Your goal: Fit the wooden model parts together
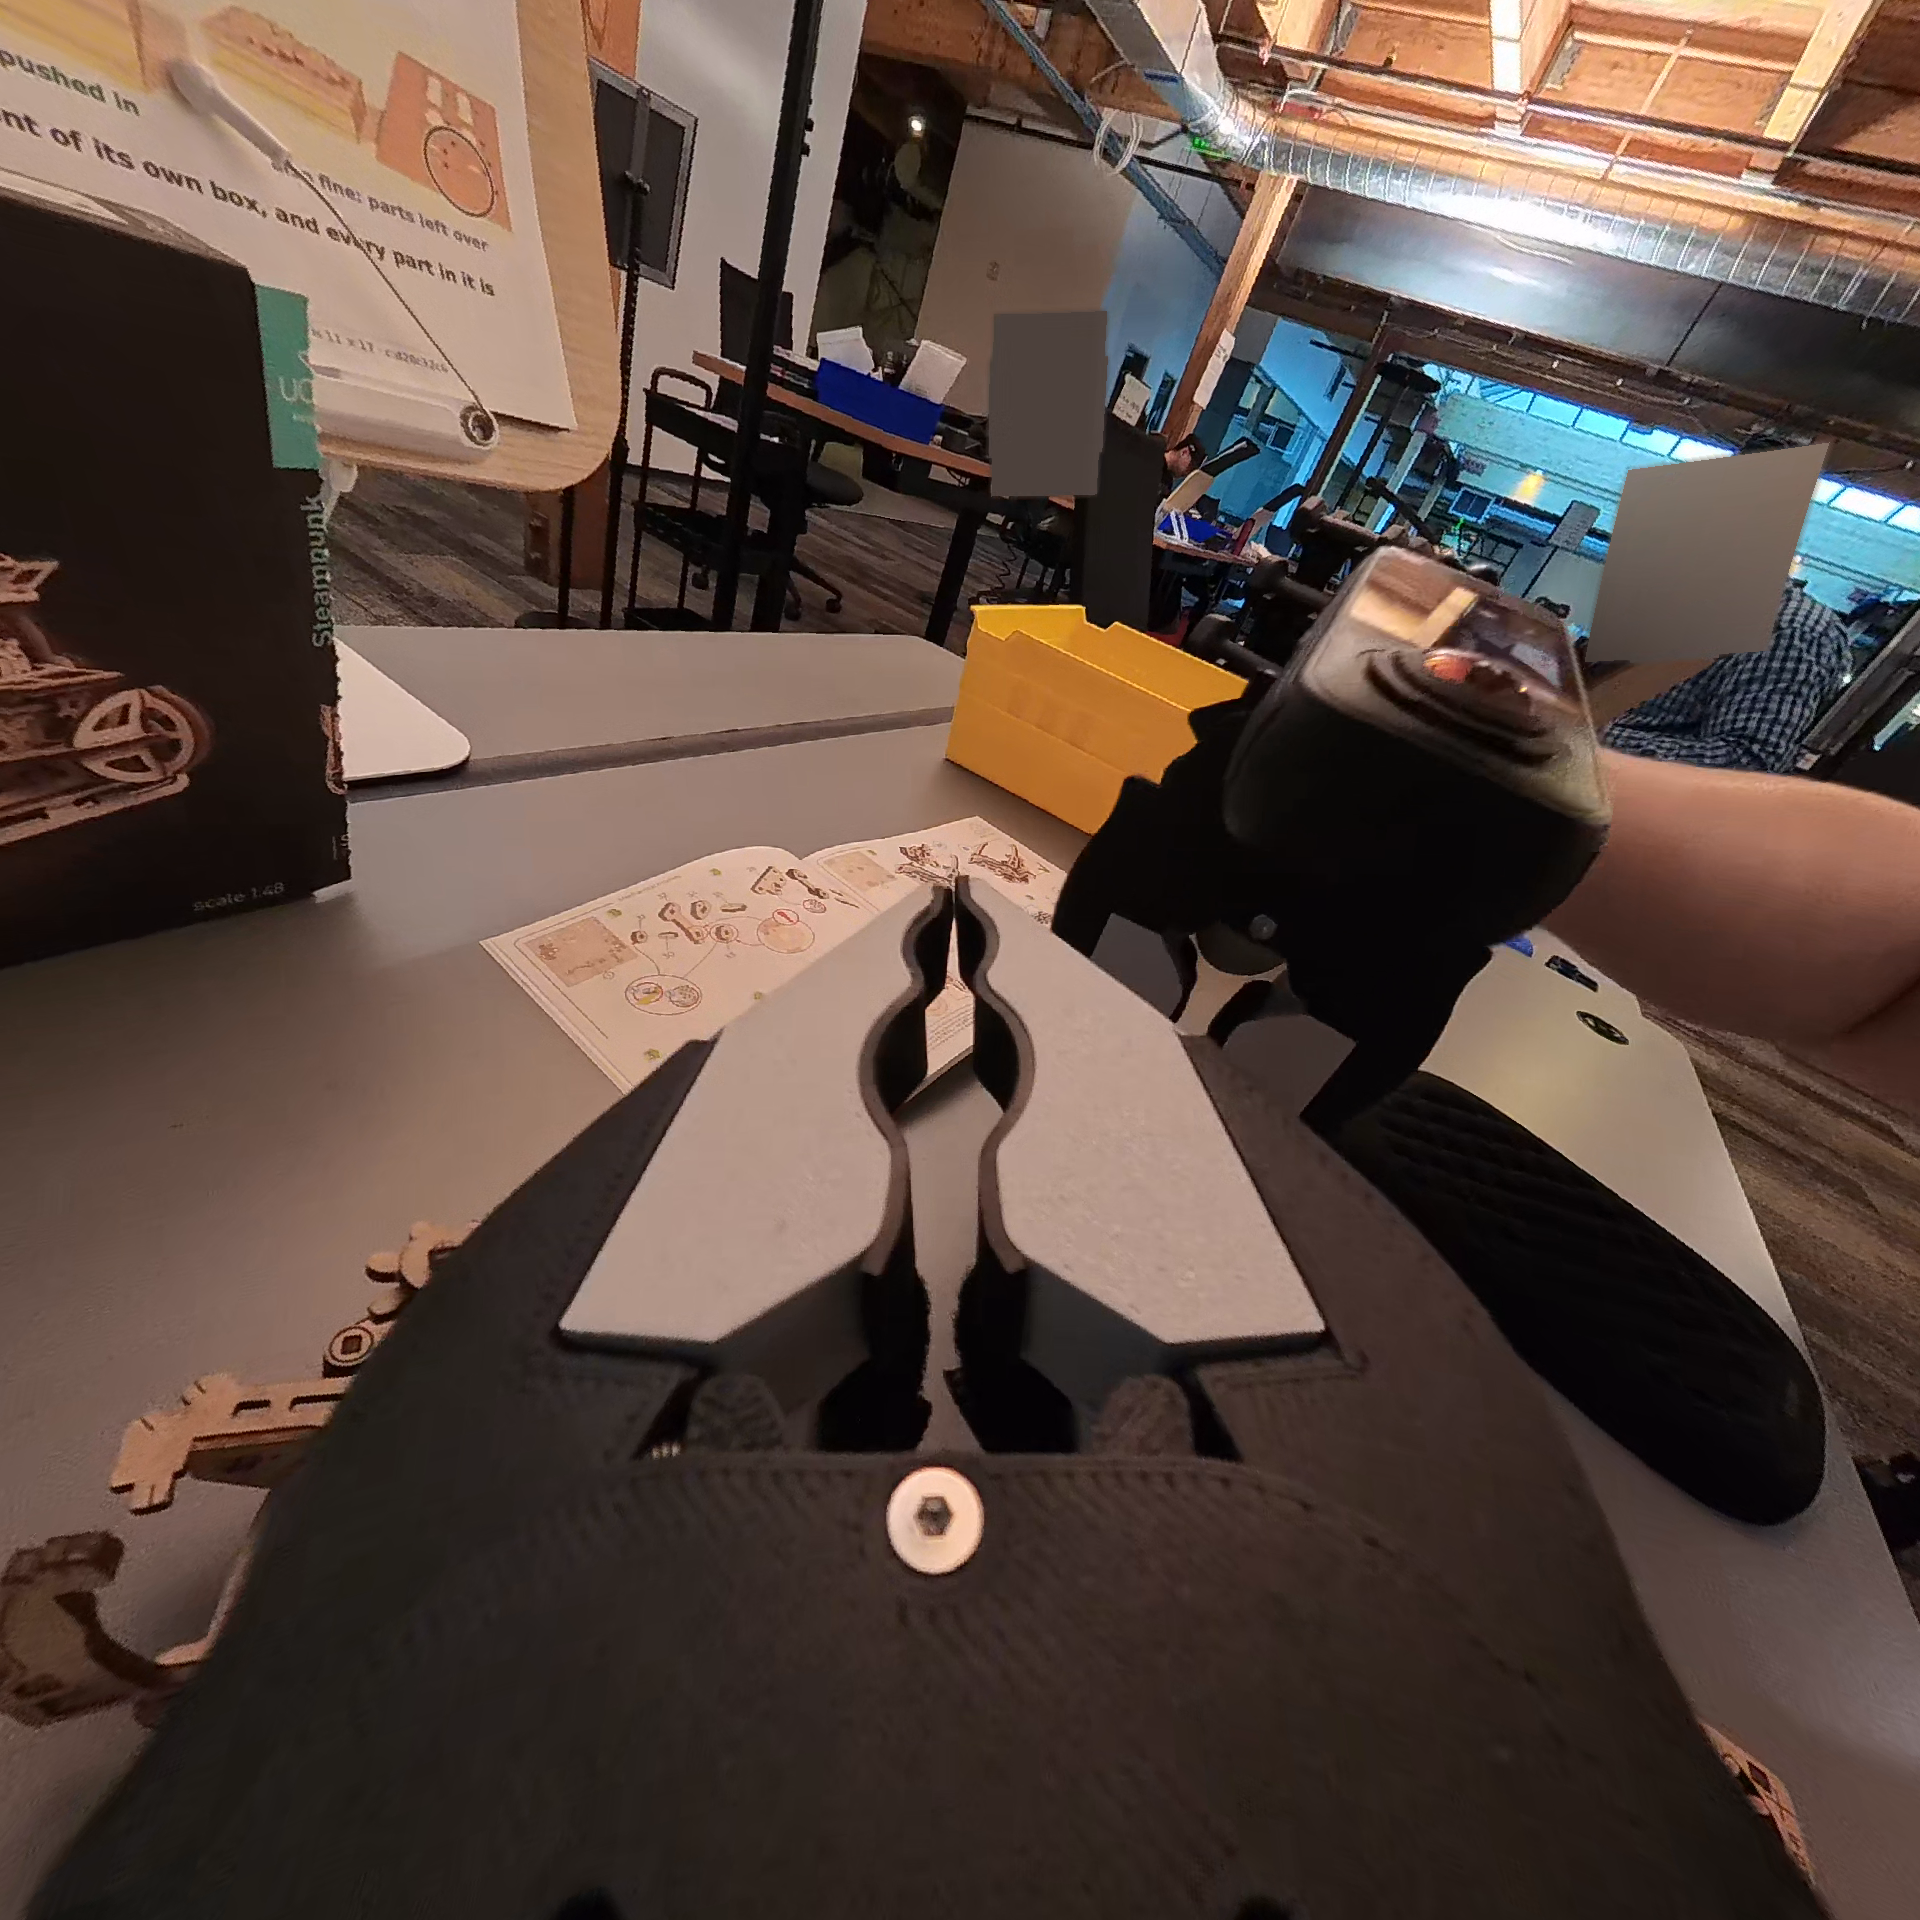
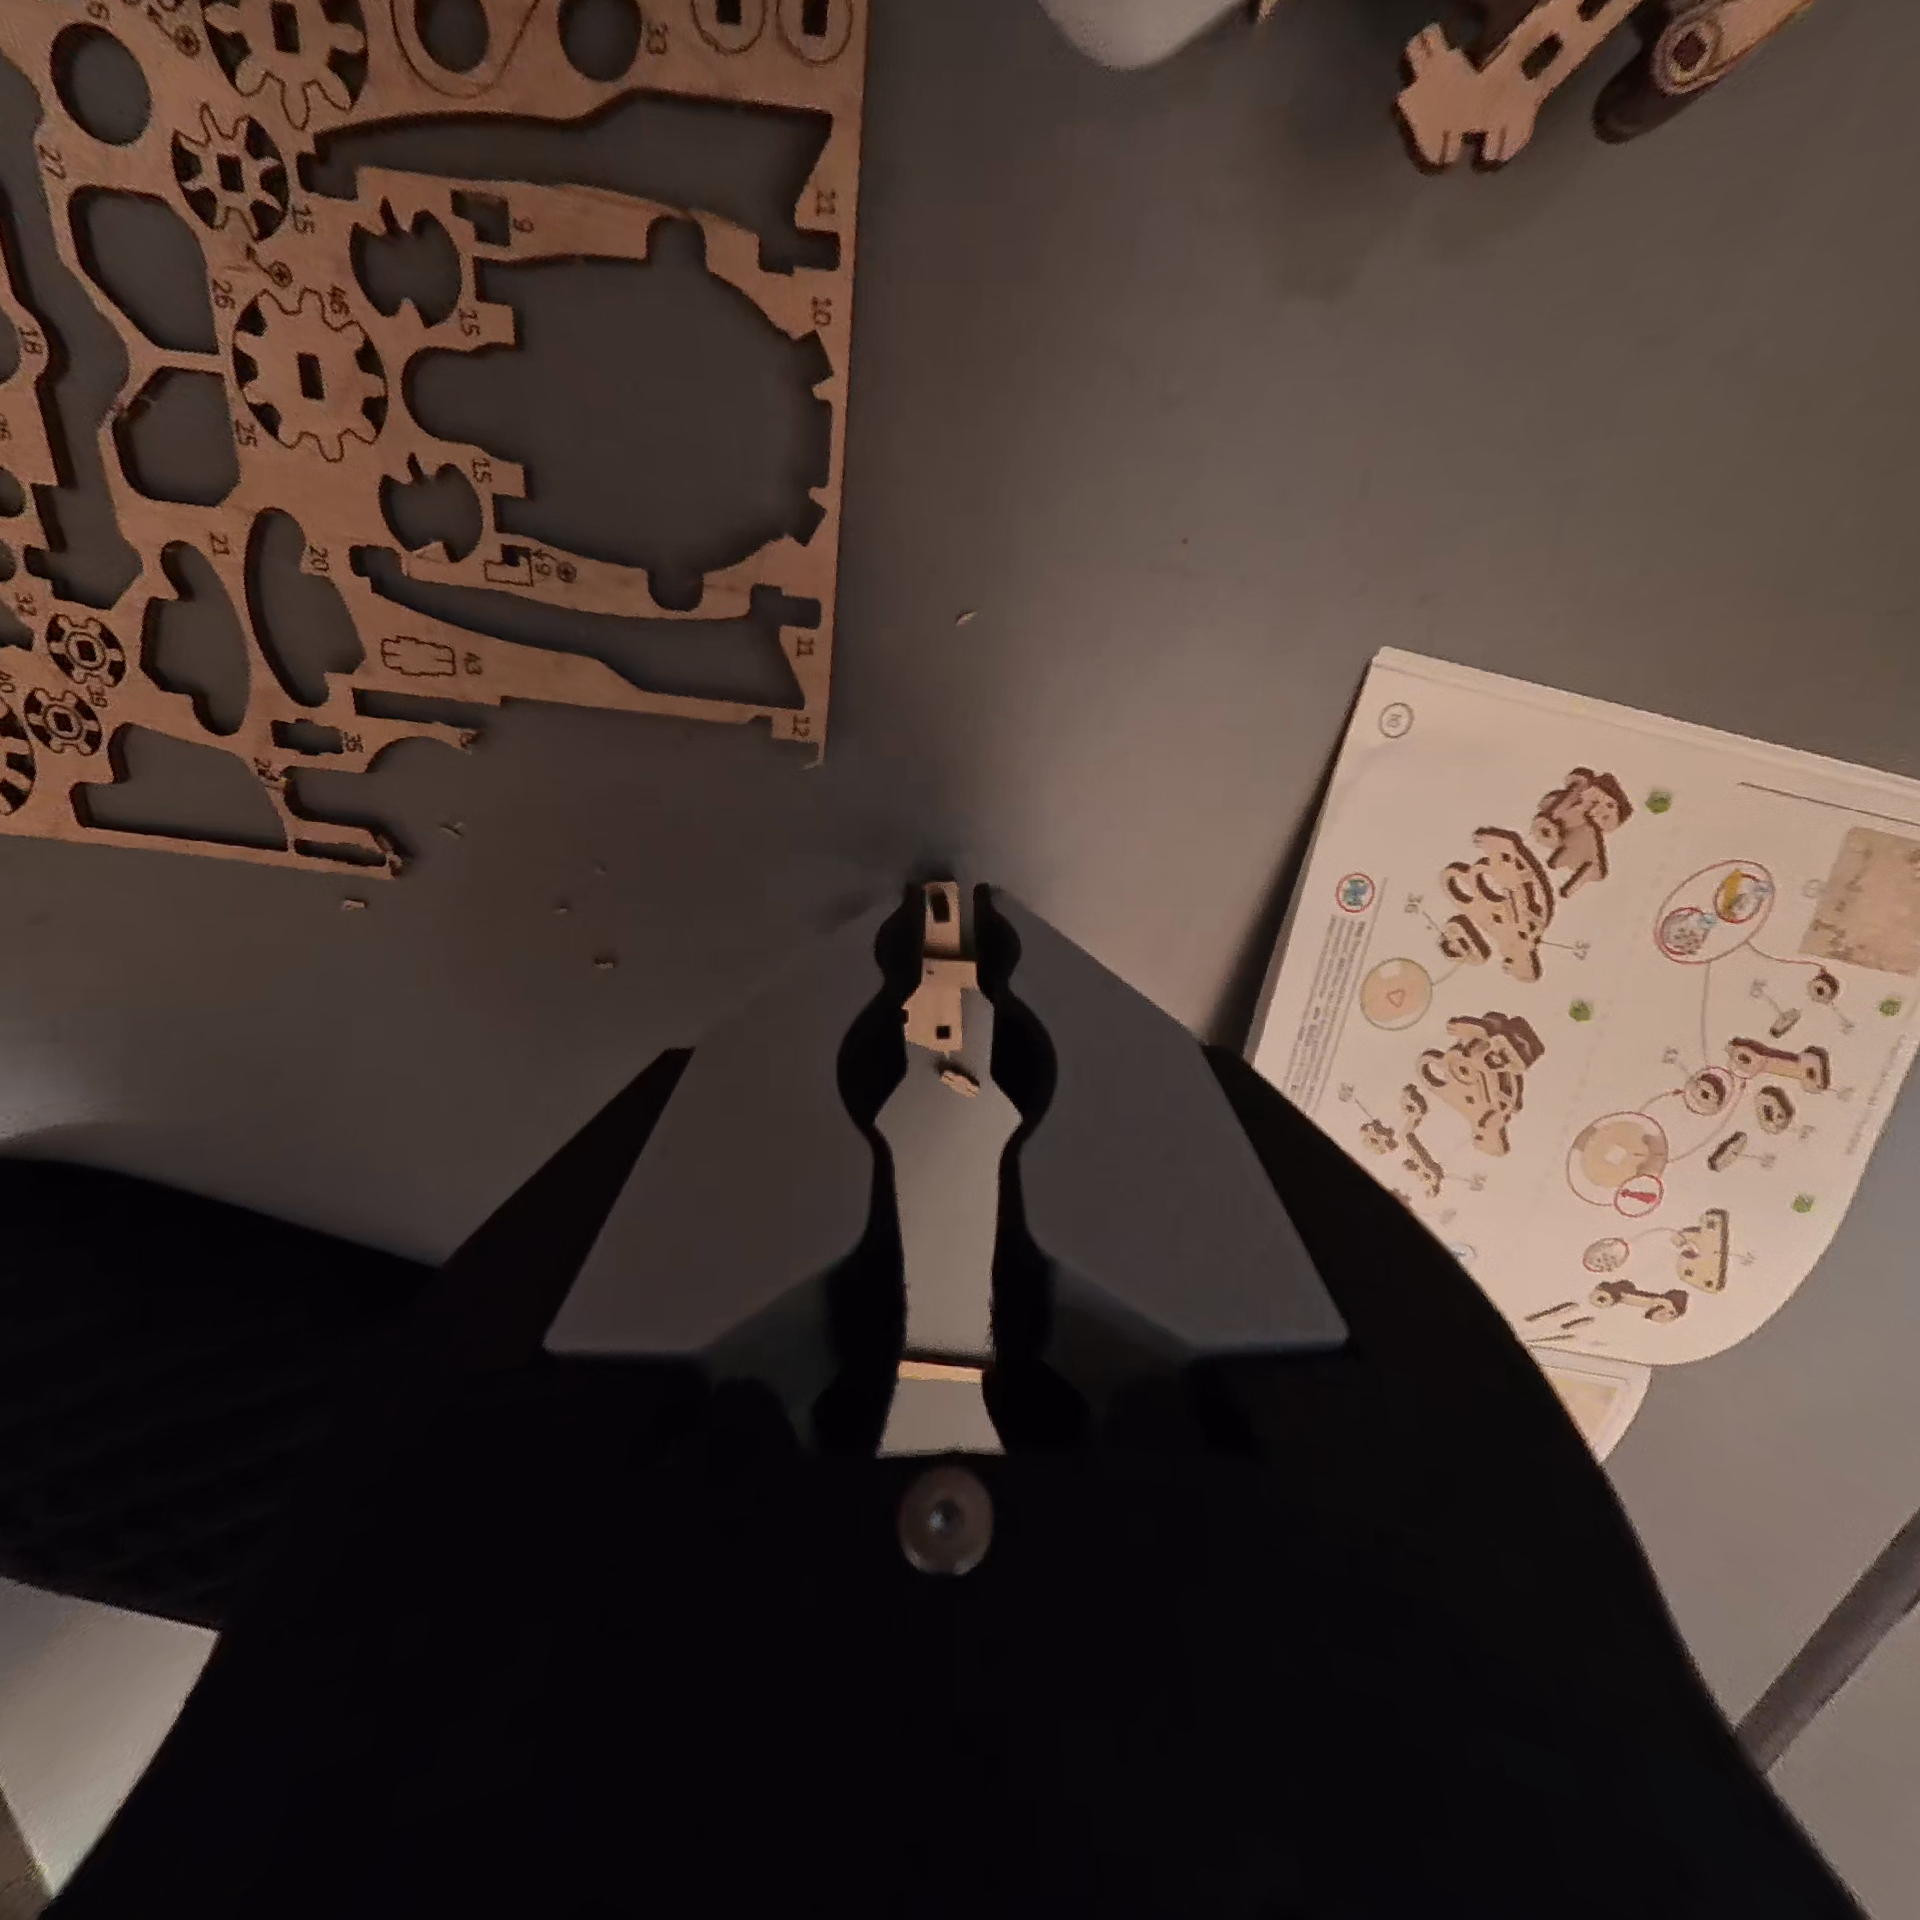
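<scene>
My right gripper [image 2: 949, 902] points down at the grey table [image 2: 1247, 416] and is shut on a small wooden part [image 2: 940, 971] held between its fingertips. A tiny wooden bit [image 2: 961, 1081] shows just behind it. A laser-cut wooden sheet [image 2: 582, 675] with many empty cut-outs lies to the upper left. A partly built wooden model [image 2: 1496, 94] sits at the top right. My left gripper [image 1: 954, 896] is shut and empty, held above the table. The right gripper [image 1: 1351, 831] shows in the left wrist view, in a person's hand. Loose wooden parts [image 1: 223, 1423] lie at the lower left.
An open instruction booklet [image 2: 1558, 1039] lies right of the right gripper, and shows in the left wrist view [image 1: 665, 956]. A dark model box [image 1: 135, 582] stands at the left. A yellow bin [image 1: 1081, 717] sits at the back. A black textured pad [image 1: 1558, 1299] lies at the right. About 12 cm separates my left fingertips from my right. The left gripper is farther from the tiny wooden bit [image 2: 961, 1081], some 15 cm, than the right, some 4 cm.
</scene>
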